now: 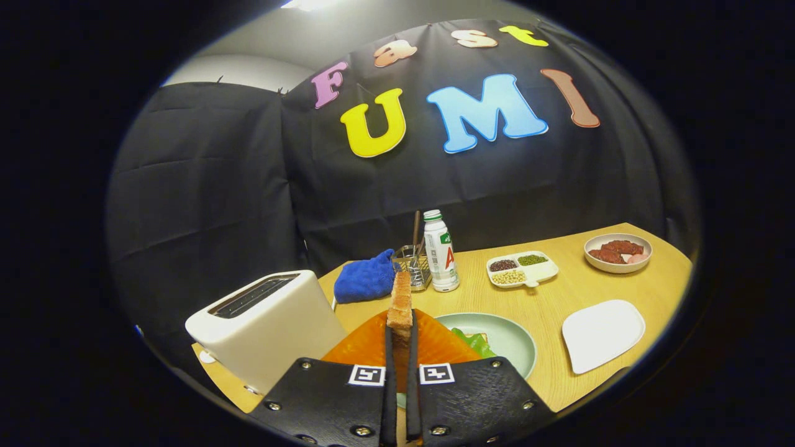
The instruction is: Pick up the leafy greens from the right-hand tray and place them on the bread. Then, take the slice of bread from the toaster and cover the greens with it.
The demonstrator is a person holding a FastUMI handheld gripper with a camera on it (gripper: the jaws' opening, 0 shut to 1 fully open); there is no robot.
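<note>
The gripper (400,354) has the slice of bread (400,304) pinched edge-on, both fingers pressed against its flat faces, the gap between them narrow; the slice stands upright, long axis running up and away from the fingertips, crust edge toward the camera, top end pointing at the far wall. To the left and near sits the toaster (264,323), slots open to the ceiling, well clear of the slice; so the bread is out and held aloft. Just right of the fingers and below lies the pale green plate (512,338), and on its near left part the leafy greens (475,341) peek out, with what looks like bread under them, though I can't tell for sure; an orange mat (366,344) lies beneath the fingers. Here is the crux: the greens lie down and slightly right of the slice; the slice is vertical and would need tipping flat, face down, to cover them. The white tray (602,335) on the right holds nothing green.
</note>
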